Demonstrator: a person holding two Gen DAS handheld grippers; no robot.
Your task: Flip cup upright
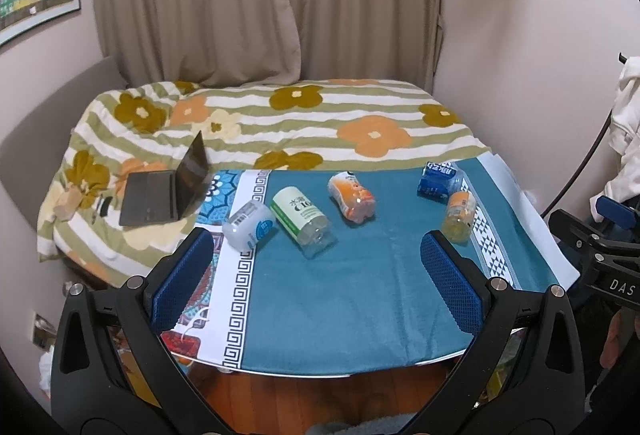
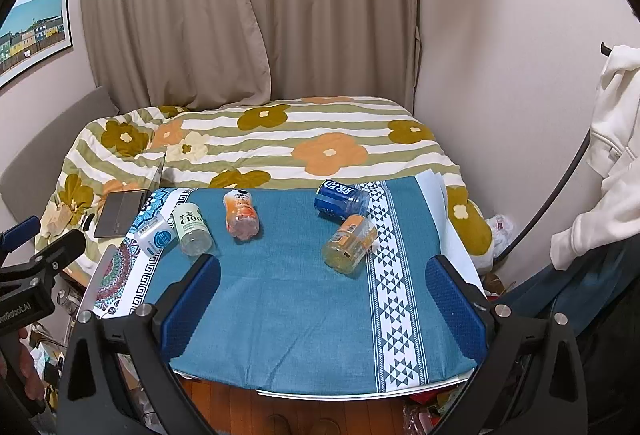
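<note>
Seen from the left wrist, five plastic cups lie on their sides on the table's teal cloth: white cup, green-label cup, orange cup, blue cup, amber cup. Left gripper jaws spread, empty; a laptop rests on the floral bed.

From the right wrist, right gripper jaws spread around nothing, the amber cup nearest, touching the blue cup
</note>
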